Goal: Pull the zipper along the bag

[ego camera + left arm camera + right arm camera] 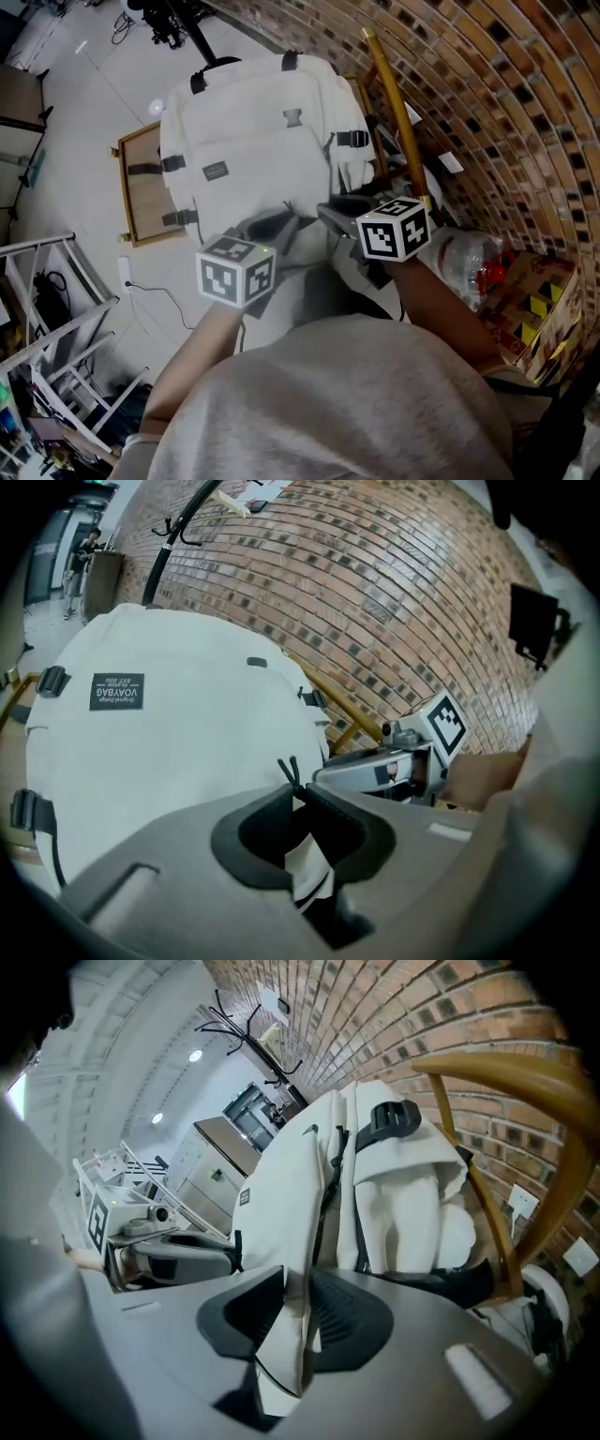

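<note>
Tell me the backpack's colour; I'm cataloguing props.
The backpack is off-white with black buckles; the head view shows it best.

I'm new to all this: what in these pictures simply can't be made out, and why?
Head view: the near end of the backpack is covered by the left gripper, the right gripper and the person's top.
Head view: the label on it is too small to read.
Left gripper view: its shut jaws cover whatever anchors the black cord ends poking out.
Head view: the plastic bag is too blurred to show its contents.
</note>
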